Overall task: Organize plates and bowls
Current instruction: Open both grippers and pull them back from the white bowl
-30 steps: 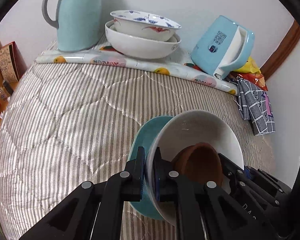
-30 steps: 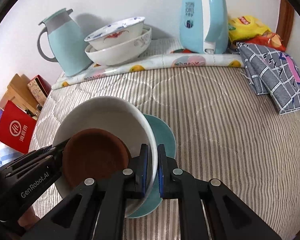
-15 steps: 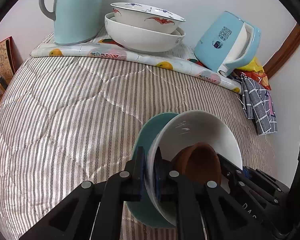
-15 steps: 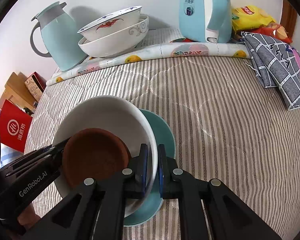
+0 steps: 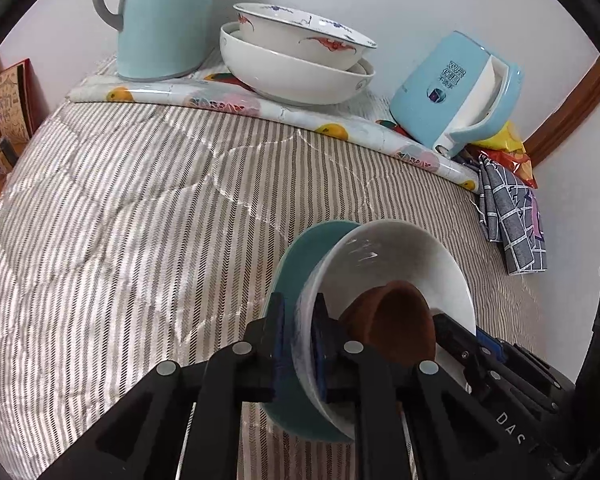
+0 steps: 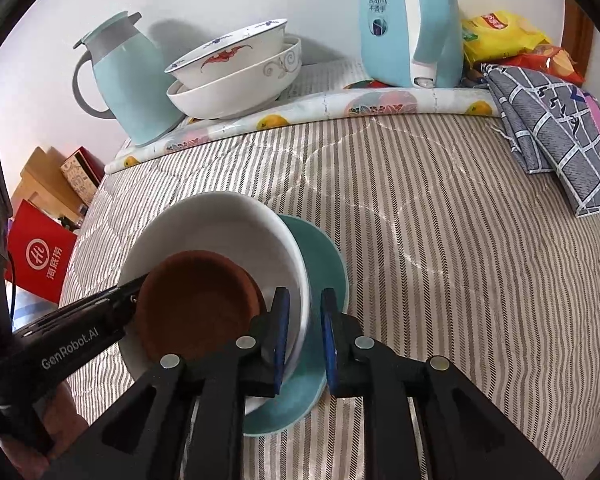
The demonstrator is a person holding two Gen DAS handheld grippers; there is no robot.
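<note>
A striped quilted bed (image 6: 420, 240) runs to a white wall. My right claw (image 6: 304, 320) has just been opening; its jaws stand loose around the white bowl (image 6: 219, 224) rim and the teal plate (image 6: 324, 256) edge. My left claw (image 5: 297, 320) is clamped on the opposite rim. A brown bowl (image 6: 195, 304) sits inside the white one. Far back, two nested bowls (image 6: 235, 80) sit between a jug (image 6: 127, 80) and a kettle (image 6: 404, 20).
</note>
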